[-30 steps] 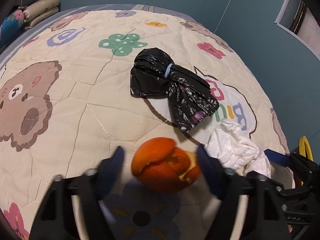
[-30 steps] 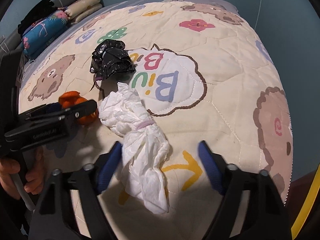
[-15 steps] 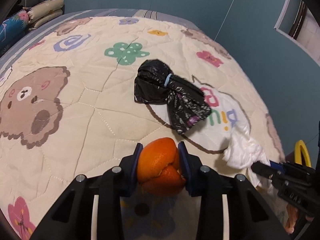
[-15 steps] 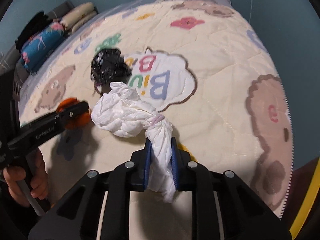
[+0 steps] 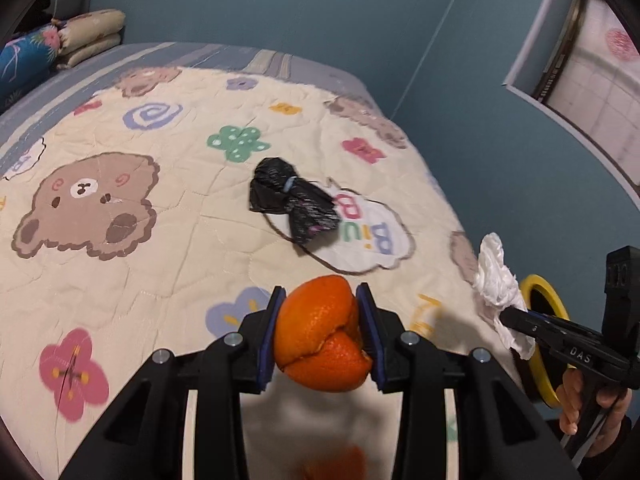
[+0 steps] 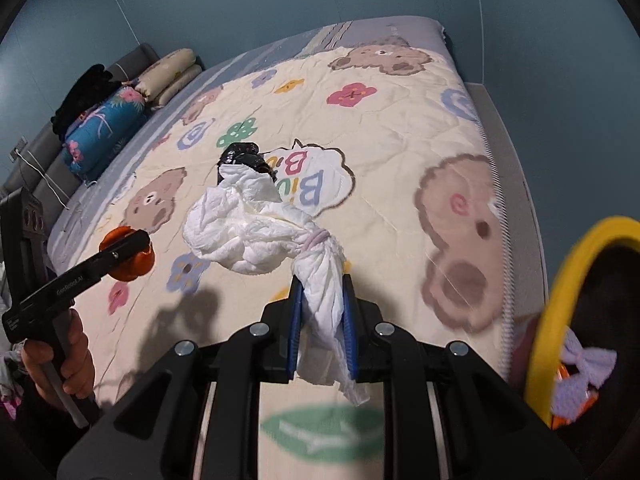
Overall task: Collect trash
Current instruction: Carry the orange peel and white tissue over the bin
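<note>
The left gripper (image 5: 322, 332) has its jaws clamped on an orange peel (image 5: 320, 334), which is held clear above the quilt (image 5: 168, 264); a blurred orange patch shows below it at the bottom of the left view, too soft to tell what it is. The right gripper (image 6: 320, 332) has its jaws clamped on the twisted tail of a white bag (image 6: 260, 224), whose knotted, crumpled body stands up past the fingertips, off the quilt. In the left view the same white bag (image 5: 496, 276) hangs past the quilt's right edge, just beside a yellow-rimmed bin (image 5: 540, 312). In the right view the bin (image 6: 560, 280) sits close at the right, beyond the quilt's right edge, with a lilac bow (image 6: 588, 360) and something orange inside. The left hand (image 6: 60, 356) grips its handle at the lower left of that view. Farther out, a black bag (image 5: 292, 204) tied with a pale blue band lies on the quilt near its middle, touching the white "Biu" cloud patch (image 5: 372, 236). A brown bear print (image 5: 88, 204) lies towards the quilt's left edge. At the far left corner, folded pillows (image 6: 172, 72) and a blue floral bolster (image 6: 104, 128) are stacked against the headboard.
</note>
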The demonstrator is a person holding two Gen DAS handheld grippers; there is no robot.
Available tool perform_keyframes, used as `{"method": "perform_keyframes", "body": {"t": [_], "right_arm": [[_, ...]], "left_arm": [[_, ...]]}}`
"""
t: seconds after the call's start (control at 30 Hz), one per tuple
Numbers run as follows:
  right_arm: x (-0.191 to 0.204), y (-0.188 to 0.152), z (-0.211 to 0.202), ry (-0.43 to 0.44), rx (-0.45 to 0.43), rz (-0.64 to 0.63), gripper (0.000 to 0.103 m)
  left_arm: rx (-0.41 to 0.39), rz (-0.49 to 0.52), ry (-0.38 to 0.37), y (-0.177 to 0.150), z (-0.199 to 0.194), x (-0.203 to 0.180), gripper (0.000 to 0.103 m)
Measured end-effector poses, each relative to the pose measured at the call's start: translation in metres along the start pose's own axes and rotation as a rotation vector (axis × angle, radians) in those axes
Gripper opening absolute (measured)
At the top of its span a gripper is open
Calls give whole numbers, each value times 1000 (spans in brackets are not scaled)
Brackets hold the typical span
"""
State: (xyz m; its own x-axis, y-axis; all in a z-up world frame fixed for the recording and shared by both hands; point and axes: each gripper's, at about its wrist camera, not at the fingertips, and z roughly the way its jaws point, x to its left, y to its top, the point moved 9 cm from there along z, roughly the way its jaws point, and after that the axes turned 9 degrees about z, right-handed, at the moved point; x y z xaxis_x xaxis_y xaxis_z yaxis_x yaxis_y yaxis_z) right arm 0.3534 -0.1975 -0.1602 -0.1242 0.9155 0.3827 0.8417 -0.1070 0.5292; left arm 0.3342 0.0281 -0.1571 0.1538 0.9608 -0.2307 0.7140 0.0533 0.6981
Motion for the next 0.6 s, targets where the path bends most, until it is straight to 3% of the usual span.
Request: {"method": "perform_keyframes", "body": {"t": [0.17, 0.33, 0.6], "right_arm": [[-19, -18, -58, 15, -50, 32, 18], [-48, -22, -115, -3, -155, 100, 18], [-88, -21, -169, -37, -262, 159, 18]], "left_arm": [[-14, 64, -17, -5, -32, -33, 34], [-51, 142, -56, 3, -59, -78, 34], [-84, 295, -109, 20, -74, -160, 34]]}}
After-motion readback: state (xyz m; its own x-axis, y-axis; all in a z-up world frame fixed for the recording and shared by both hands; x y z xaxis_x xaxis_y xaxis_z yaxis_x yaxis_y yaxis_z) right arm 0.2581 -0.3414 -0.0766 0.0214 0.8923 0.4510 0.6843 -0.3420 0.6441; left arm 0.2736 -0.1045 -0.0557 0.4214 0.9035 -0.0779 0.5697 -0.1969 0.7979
